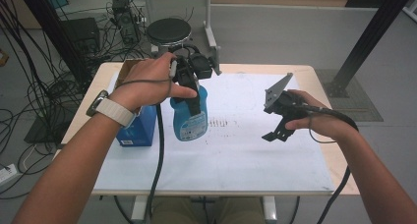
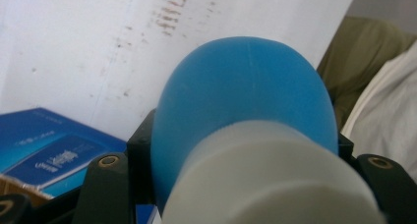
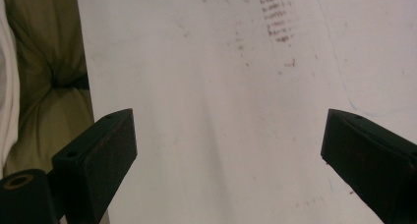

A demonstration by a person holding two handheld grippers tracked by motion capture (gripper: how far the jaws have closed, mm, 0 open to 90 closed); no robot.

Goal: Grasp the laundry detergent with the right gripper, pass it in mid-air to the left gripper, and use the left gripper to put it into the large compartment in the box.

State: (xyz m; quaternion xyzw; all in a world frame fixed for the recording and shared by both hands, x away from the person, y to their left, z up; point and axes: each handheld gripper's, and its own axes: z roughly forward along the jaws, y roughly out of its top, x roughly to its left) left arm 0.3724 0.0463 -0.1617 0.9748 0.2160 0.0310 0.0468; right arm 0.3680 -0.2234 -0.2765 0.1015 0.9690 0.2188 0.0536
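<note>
Gripping the blue bottle [image 1: 189,118] near its white cap, your left hand-held gripper [image 1: 189,86] holds it upright at the left centre of the frame, beside the blue box [image 1: 137,128]. Your right hand-held gripper [image 1: 275,130] hangs spread and empty over the white sheet [image 1: 246,155] on the table [image 1: 339,160].

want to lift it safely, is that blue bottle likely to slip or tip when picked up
The blue bottle looks like smooth, rounded plastic, so it may slip in a loose grip. The left claw is shut on its upper part, near the white cap, which probably helps. It is tall for its base, so a push could tip it.
</note>
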